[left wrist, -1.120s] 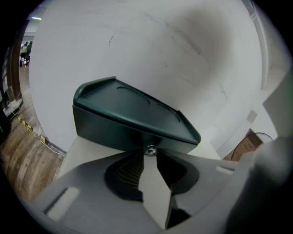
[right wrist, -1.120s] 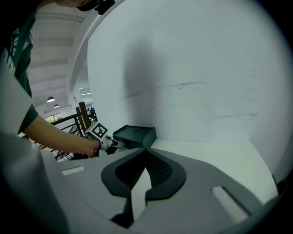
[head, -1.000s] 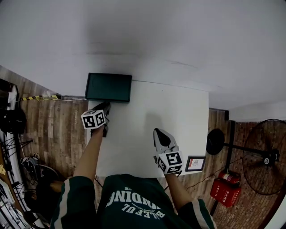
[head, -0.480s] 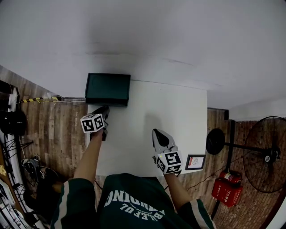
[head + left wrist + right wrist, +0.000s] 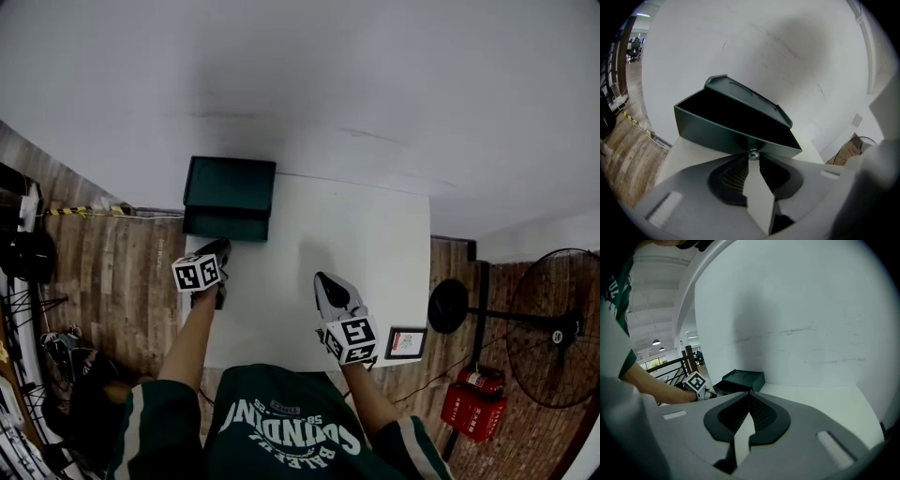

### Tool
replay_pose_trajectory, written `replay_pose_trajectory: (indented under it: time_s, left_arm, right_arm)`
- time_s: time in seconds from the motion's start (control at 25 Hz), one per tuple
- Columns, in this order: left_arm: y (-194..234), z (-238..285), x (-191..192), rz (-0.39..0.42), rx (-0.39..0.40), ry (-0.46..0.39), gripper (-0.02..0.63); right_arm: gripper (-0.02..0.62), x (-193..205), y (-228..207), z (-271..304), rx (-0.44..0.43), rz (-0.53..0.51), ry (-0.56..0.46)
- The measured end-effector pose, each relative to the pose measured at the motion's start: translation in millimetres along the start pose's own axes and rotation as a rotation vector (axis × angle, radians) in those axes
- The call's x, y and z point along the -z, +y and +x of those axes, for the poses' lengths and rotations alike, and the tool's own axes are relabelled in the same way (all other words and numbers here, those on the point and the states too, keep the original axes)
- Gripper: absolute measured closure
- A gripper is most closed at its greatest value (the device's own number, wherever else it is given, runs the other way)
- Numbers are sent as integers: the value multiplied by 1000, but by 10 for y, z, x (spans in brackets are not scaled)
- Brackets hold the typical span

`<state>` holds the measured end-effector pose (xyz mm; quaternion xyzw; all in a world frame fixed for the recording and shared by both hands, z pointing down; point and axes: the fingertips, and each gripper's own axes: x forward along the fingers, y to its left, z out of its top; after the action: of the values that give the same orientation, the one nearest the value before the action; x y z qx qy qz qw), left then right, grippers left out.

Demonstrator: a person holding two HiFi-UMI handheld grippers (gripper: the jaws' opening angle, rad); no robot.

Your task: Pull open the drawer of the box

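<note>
Matt dark-green box (image 5: pixel 231 183), its knob (image 5: pixel 753 153) shiny metal (a small glint); smooth white table (image 5: pixel 366 234); wood-plank floor (image 5: pixel 112 272).

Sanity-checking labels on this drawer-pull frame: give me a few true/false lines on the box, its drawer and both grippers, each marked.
1. The drawer of the dark green box is partly pulled out. True.
2. The left gripper is shut on the drawer's small metal knob. True.
3. The right gripper steadies the box. False: it hangs over the white table, apart from the box, jaws together on nothing.
4. The box sits mid-table. False: it is at the table's far left corner, by the wall.
</note>
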<state>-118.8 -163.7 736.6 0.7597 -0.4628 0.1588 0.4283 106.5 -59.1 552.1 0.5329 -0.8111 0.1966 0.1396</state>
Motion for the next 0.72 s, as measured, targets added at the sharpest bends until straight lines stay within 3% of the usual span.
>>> replay_pose_trajectory:
  time_s: [0.72]
  left_arm:
    - [22,-206,380,-37,-26,16,476]
  right_arm:
    - [594,12,84,-138,-34,-29,-4]
